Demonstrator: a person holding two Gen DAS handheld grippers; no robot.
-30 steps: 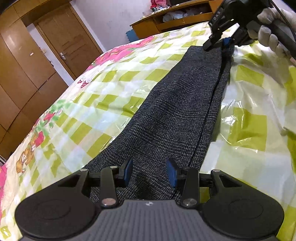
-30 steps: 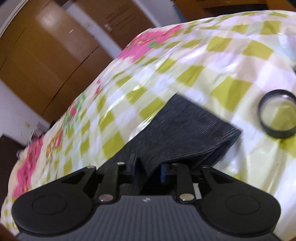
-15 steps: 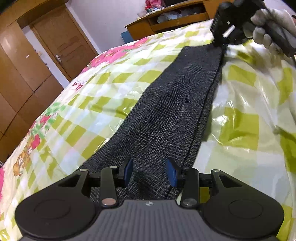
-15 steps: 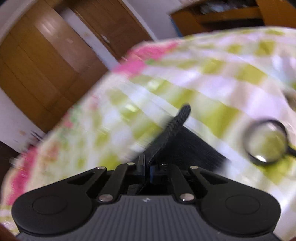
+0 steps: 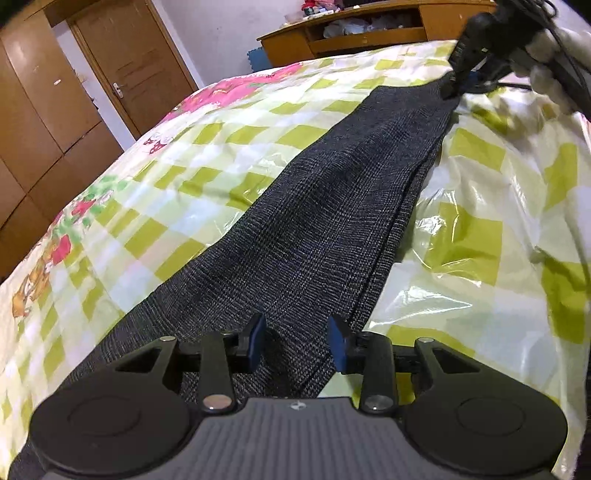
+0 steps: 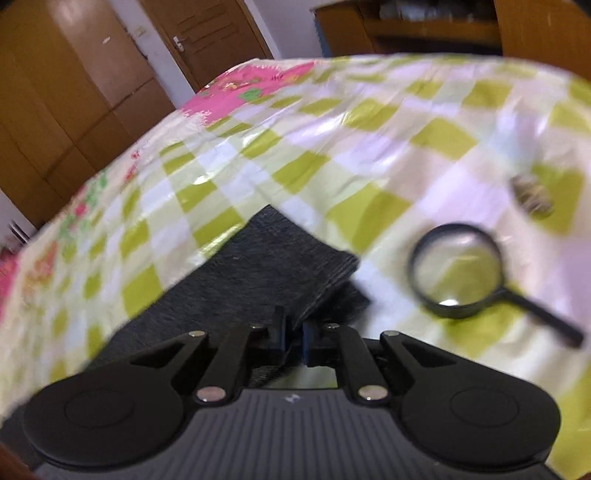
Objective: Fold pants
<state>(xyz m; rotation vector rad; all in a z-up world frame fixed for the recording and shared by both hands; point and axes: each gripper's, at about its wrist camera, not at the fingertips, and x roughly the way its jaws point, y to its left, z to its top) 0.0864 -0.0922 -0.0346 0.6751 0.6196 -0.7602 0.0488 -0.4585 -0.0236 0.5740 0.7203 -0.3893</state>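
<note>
The left gripper (image 5: 297,339) hovers low over the near end of the pants (image 5: 314,221), its jaws set wide apart with dark fabric showing between the blue pads (image 5: 255,338); nothing is pinched, and whether the pads touch the cloth cannot be told. The pants lie flat on the bed (image 5: 177,177), on a shiny checked cover of green, white and pink. They are a long dark grey strip, already doubled leg on leg, with the layered edges showing along the right side. The long axis runs from the left gripper away toward the upper right, where the strip narrows.

At that far end the left wrist view shows the right gripper (image 5: 456,79), held in a white-gloved hand (image 5: 546,70), its tip at the corner of the cloth. Beyond it stand a wooden shelf unit (image 5: 369,33), a door (image 5: 136,62) and wardrobe panels (image 5: 33,110).

The right wrist view gives what the other cannot: the right gripper (image 6: 293,338) has its jaws drawn nearly together, clamped on a raised fold at the edge of the pants (image 6: 266,266), with the hem corner pointing away up the bed (image 6: 332,122). To the right of the cloth, apart from it, lies a black magnifying glass (image 6: 458,271) on the cover, handle pointing lower right. Farther up sits a small blurred object (image 6: 532,195) that cannot be identified.
</note>
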